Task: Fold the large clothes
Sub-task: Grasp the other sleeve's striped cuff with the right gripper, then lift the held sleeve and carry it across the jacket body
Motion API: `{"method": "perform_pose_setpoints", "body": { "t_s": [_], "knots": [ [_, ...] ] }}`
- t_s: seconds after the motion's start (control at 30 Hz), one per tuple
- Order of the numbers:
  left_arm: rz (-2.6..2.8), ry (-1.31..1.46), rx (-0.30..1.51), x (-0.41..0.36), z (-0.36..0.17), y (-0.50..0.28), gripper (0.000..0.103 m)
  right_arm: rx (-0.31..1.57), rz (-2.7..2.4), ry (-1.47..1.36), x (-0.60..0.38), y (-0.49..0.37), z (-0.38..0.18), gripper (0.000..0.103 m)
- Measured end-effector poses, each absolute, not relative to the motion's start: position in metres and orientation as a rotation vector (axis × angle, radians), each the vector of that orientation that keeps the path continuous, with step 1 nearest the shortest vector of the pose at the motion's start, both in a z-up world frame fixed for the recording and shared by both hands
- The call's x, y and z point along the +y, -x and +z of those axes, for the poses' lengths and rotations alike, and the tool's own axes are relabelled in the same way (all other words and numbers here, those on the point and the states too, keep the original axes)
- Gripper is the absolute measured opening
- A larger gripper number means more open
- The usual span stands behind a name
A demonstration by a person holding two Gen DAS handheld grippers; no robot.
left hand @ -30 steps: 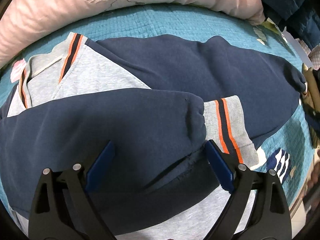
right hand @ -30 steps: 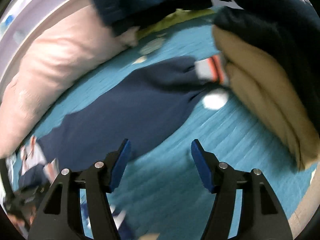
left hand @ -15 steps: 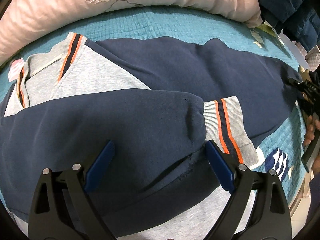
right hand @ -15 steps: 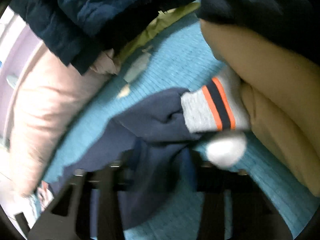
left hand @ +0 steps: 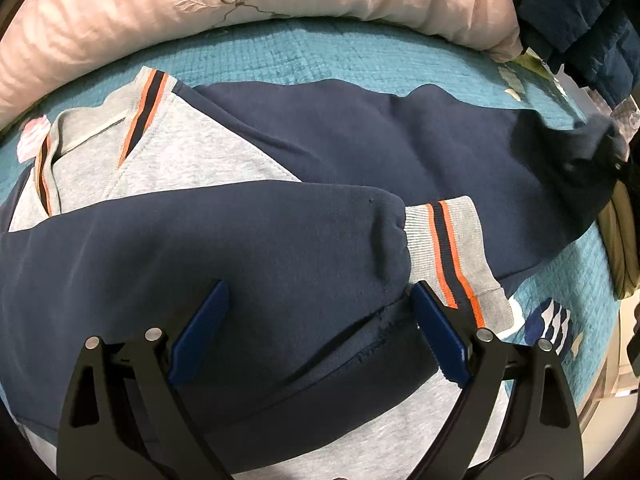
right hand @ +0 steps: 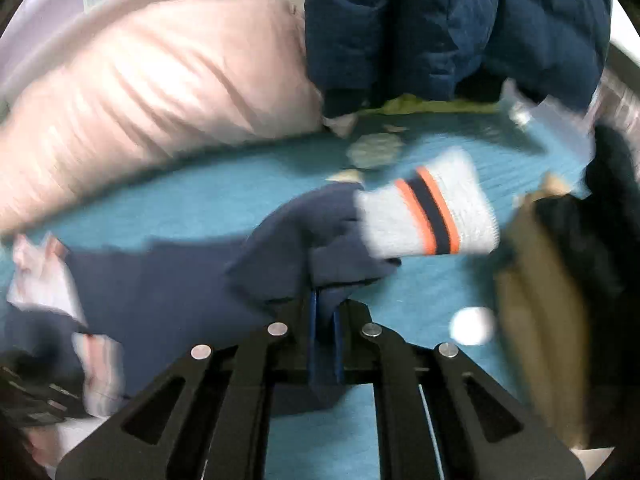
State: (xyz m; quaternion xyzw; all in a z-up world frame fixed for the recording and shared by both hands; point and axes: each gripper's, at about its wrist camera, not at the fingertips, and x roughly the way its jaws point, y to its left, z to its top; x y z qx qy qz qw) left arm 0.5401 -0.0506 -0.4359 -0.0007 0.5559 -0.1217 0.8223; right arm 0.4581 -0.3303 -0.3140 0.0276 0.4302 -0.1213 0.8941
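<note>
A navy and grey sweatshirt point(left hand: 280, 248) with orange-striped cuffs lies spread on a teal quilt point(left hand: 340, 60). One sleeve is folded across the body, its cuff point(left hand: 448, 256) just beyond my left gripper point(left hand: 320, 320), which is open and hovers over the navy fabric. In the right wrist view my right gripper point(right hand: 325, 312) is shut on the other sleeve point(right hand: 304, 248) just below its striped cuff point(right hand: 428, 208) and holds it lifted off the quilt point(right hand: 200, 208). That sleeve end also shows at the far right of the left wrist view point(left hand: 580, 152).
A long pink pillow point(left hand: 240, 12) lies along the far side of the quilt. A dark blue puffer jacket point(right hand: 452, 28) hangs at the back right. A stack of tan and dark folded clothes point(right hand: 560, 280) sits to the right, close to the lifted cuff.
My right gripper moved in to the far sleeve, closed on it near the cuff and lifted it. My left gripper stayed open over the folded sleeve.
</note>
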Motion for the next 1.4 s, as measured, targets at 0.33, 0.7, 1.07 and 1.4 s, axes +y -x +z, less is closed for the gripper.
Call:
{"method": "perform_pose_setpoints", "body": {
  "t_s": [0.33,0.7,1.07,1.4],
  "knots": [
    [-0.278,0.11,1.118,-0.039,-0.406,-0.532,0.091,0.726,-0.152,0.016,-0.264,-0.429,-0.253,0.006],
    [-0.059,0.119,1.09,0.064,-0.391,-0.496,0.09,0.702,0.064,0.072,-0.113,-0.421,-0.227,0.006],
    [0.045,0.11,1.132,0.143,-0.426,-0.444,0.09,0.751,0.226,0.18,0.05,-0.424,-0.257,0.007],
    [0.025,0.273,1.031,0.173,-0.408,-0.406,0.09,0.905,0.334,0.309,0.124,-0.42,-0.328,0.023]
  ]
}}
